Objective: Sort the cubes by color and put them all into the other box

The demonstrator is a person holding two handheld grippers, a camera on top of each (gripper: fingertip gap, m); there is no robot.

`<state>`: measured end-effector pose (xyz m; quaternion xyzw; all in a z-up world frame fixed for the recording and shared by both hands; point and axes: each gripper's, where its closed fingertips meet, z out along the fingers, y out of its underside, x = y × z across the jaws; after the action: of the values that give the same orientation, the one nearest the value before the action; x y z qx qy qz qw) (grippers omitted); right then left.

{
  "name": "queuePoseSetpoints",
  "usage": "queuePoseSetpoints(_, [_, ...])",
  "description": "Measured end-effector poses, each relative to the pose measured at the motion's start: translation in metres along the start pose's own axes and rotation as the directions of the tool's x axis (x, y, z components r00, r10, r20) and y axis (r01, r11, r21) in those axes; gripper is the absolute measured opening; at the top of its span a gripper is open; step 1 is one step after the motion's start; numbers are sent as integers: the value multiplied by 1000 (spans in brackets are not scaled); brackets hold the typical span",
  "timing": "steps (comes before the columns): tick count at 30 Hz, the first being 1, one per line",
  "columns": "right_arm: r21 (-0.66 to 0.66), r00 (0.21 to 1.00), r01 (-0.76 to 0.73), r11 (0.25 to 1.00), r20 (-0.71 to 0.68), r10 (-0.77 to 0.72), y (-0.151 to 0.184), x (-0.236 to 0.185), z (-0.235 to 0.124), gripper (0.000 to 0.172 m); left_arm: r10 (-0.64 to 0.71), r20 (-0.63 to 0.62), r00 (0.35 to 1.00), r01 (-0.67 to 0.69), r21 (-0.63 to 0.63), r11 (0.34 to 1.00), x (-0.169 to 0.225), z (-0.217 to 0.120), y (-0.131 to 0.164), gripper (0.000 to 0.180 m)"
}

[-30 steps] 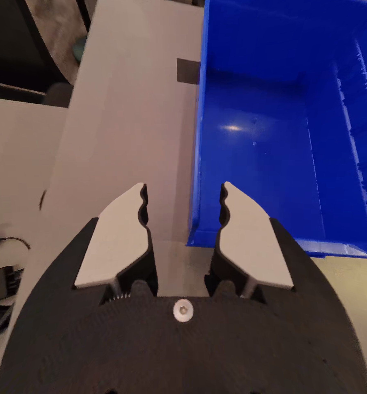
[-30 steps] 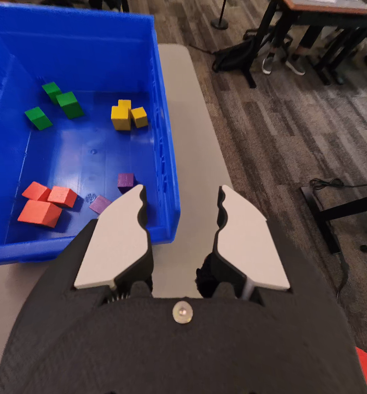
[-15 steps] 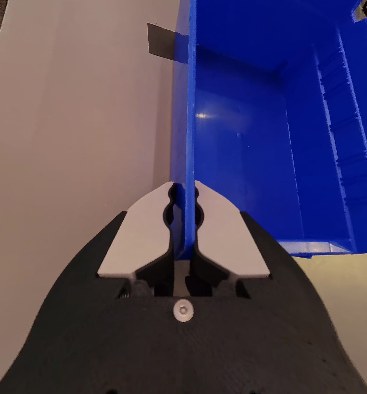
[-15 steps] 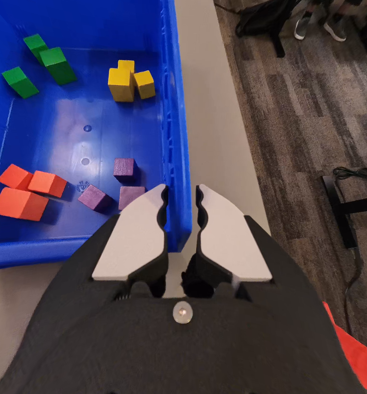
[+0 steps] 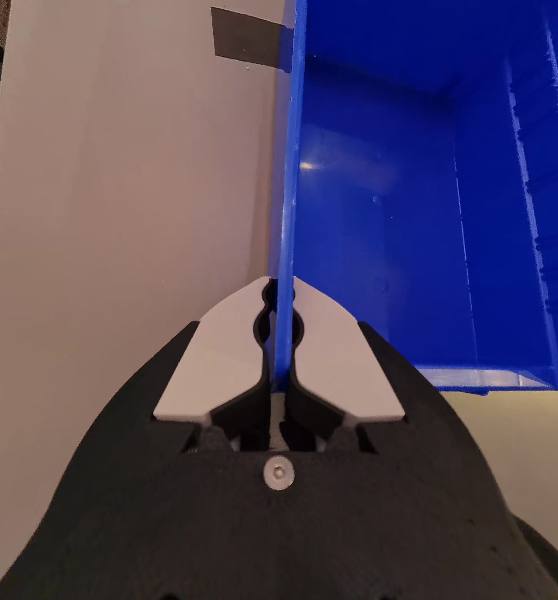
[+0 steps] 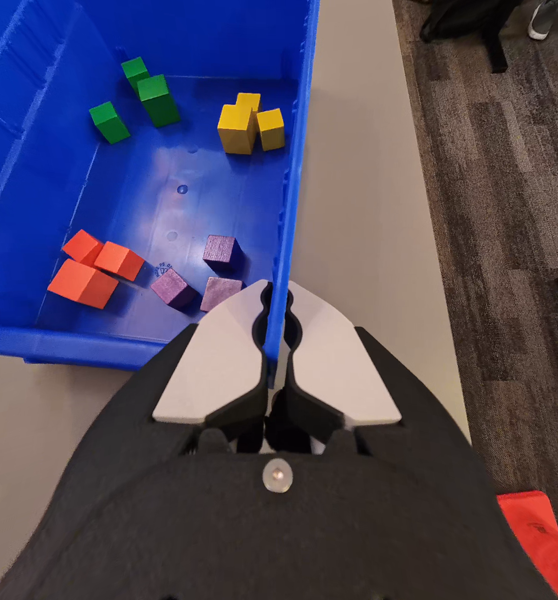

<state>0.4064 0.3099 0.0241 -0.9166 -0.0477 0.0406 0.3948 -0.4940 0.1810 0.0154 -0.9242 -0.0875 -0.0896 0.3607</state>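
The cubes sit sorted in the box that the right gripper (image 6: 277,292) holds, all to the left of its fingers and ahead of them. Three purple cubes (image 6: 221,249) lie closest, just left of the left fingertip, one partly hidden behind it. Three orange-red cubes (image 6: 83,283) bunch farther left. Ahead, near the far wall, three yellow cubes (image 6: 238,130) press together close to the gripped wall, and three green cubes (image 6: 156,99) stand off to their left. Each colour keeps its own corner, which reads as sorting finished. They look like painted wood, matte, sharp-edged, with faint grain on the purple ones.

The right gripper is closed on the right wall of this blue box (image 6: 292,181), one pad inside and one outside, both pressing the thin rim. The left gripper (image 5: 282,285) is clamped the same way on the left wall of an empty blue box (image 5: 289,162), whose floor stretches to the right of its fingers. Pinching an upright wall gives a firm hold for shifting or steadying a box; which is meant I cannot tell.

Both boxes are glossy moulded plastic with ribbed side walls. The fingers are pale grey with wavy black pads. Underneath lies a smooth pale table (image 5: 109,194), with a strip of dark tape (image 5: 245,45) ahead of the left gripper, and mottled carpet (image 6: 498,162) to the right of the right gripper.
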Motion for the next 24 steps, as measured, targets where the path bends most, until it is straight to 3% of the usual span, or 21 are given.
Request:
queuePoseSetpoints(14, [-102, 986, 107, 989, 137, -93, 19, -20, -48, 5, 15, -44, 999, -20, -116, 993, 43, -79, 59, 5])
queuePoseSetpoints(24, [-97, 901, 311, 945, 346, -261, 41, -56, -77, 5, 119, -147, 982, -143, -166, 976, 82, -124, 91, 5])
